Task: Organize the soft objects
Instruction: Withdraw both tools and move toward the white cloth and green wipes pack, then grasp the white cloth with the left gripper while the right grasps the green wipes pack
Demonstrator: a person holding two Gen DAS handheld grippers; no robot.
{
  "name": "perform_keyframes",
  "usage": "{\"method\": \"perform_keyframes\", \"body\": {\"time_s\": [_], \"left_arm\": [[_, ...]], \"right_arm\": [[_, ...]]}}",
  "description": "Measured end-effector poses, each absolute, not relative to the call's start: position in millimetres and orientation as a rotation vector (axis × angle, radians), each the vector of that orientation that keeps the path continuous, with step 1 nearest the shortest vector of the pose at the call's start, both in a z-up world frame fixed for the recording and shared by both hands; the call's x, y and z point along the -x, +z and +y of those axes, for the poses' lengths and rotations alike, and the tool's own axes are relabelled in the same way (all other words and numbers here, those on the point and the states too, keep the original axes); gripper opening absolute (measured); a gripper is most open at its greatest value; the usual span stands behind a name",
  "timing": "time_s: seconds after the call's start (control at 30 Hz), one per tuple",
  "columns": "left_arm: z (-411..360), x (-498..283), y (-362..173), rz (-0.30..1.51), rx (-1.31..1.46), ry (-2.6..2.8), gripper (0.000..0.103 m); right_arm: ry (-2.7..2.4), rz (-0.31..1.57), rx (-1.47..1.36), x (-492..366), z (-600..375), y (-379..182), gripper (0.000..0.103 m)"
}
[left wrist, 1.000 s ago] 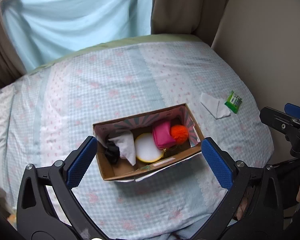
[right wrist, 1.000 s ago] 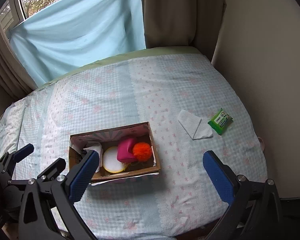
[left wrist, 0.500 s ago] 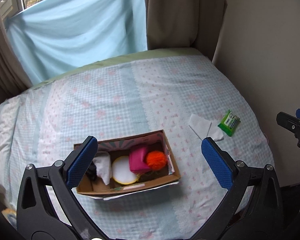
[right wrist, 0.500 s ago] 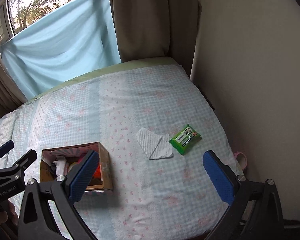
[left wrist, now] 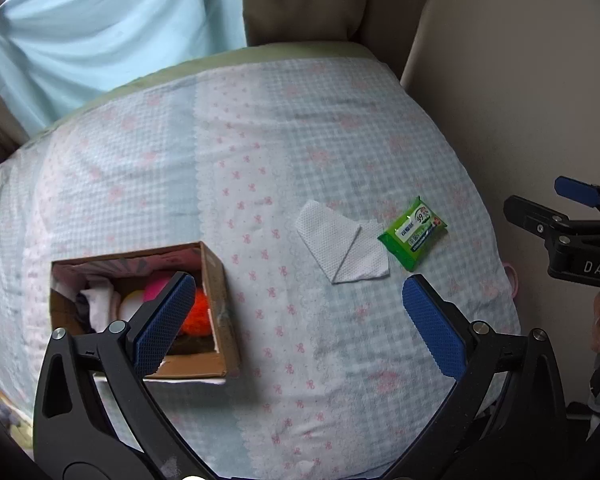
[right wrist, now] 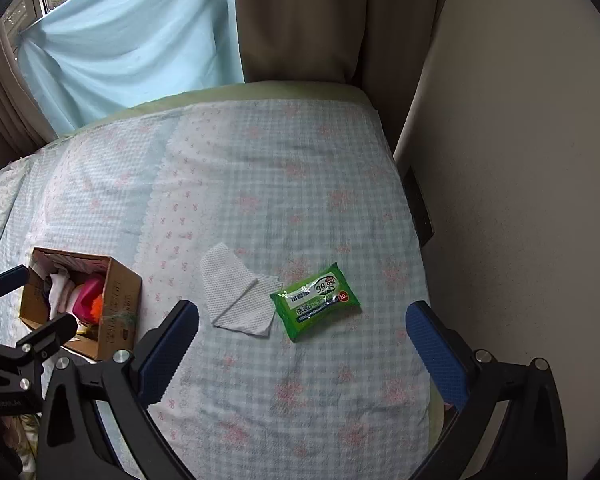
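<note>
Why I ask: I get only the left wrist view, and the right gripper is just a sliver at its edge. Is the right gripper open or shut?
Observer: Open. In the right wrist view the right gripper has its fingers spread wide and holds nothing.
Operator: What is it aimed at?
Observer: The green wipes pack lies on the bedspread ahead, roughly centred between its fingers. The folded white tissue lies nearer its left finger.
Operator: Anything on the wall side I should know of?
Observer: A dark rectangular plate shows on the wall right beside the bed's edge, outside your frame.
</note>
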State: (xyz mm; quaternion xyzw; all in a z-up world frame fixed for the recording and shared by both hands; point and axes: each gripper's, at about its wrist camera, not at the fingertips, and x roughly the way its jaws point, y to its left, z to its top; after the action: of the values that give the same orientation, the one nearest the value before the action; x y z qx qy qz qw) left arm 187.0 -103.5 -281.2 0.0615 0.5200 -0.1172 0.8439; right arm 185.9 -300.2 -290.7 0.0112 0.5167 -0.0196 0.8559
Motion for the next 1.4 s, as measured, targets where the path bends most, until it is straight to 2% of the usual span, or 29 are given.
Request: {"method": "perform_keyframes", "body": {"time_s": [0.33,0.63,0.87,1.23,1.3,1.37,1.4], "left_arm": [[-155,-226,-379,1.190,-0.172,-0.277,0.103],[-182,-250,-481,1.163,-0.249,-0.313,0.103],[-204,-255,-537,1.153,-0.298,-0.347,0.103],[-199,-261,-553,1.136,-0.250,-0.370,0.103],[-200,-263,-553,1.142,-0.256,-0.375,0.102],[-200,-262,-553,1.145,-0.259,-0.378,0.100],[-201,-262,-552,1.147,-0.260,-0.381,0.096]], "right_arm": [[0.063,1.141,0.038,-224,-324,-369,0.103],[0.253,1.132,0.149,-252,-332,-461,0.103],[0.311,1.128,0.169,-259,-332,-514,0.103],[0.371,1.122,0.165,-257,-335,-538,0.103],[0.382,1.123,0.164,-259,-335,-540,0.100],[0.393,1.120,0.173,-258,-333,-539,0.093],[0.395,1.117,0.184,-257,-331,-538,0.091]]}}
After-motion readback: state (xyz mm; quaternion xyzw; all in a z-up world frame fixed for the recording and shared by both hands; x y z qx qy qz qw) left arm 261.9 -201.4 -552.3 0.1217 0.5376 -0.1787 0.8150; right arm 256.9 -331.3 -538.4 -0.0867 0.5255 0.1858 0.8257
